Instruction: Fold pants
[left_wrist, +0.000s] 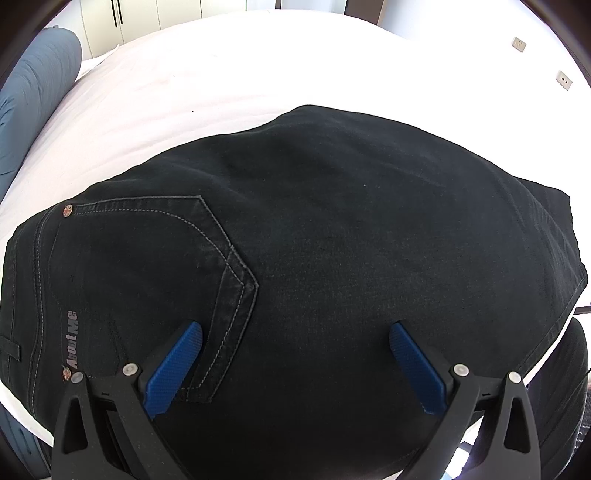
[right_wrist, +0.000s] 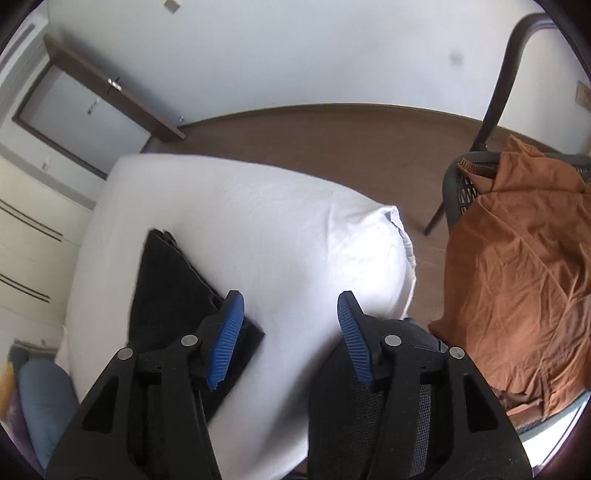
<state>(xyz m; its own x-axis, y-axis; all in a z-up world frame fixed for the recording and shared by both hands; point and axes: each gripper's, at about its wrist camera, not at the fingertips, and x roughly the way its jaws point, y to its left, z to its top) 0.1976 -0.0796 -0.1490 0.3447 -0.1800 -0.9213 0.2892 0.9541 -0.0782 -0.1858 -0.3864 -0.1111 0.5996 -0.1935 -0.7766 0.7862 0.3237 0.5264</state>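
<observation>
Your left gripper (left_wrist: 295, 332) hangs released, blue pads (left_wrist: 173, 369) spread wide and gripping nothing, low above the black pants (left_wrist: 332, 229). The pants lie folded flat on the white bed (left_wrist: 184, 81), filling the left wrist view; a stitched back pocket (left_wrist: 155, 280) with silver lettering sits at 8 o'clock from the gripper. A blue pillow (left_wrist: 37, 92) lies on the bed at 10 o'clock.

Your right gripper (right_wrist: 291, 328) is also released, jaws apart and empty, higher over the bed. In its view the pants (right_wrist: 170, 280) lie at 10 o'clock, their near corner behind the left pad. At 3 o'clock a dark mesh chair (right_wrist: 461, 188) holds a heap of rust-orange cloth (right_wrist: 517, 266). Brown flooring (right_wrist: 332, 140) spreads at 12 o'clock.
</observation>
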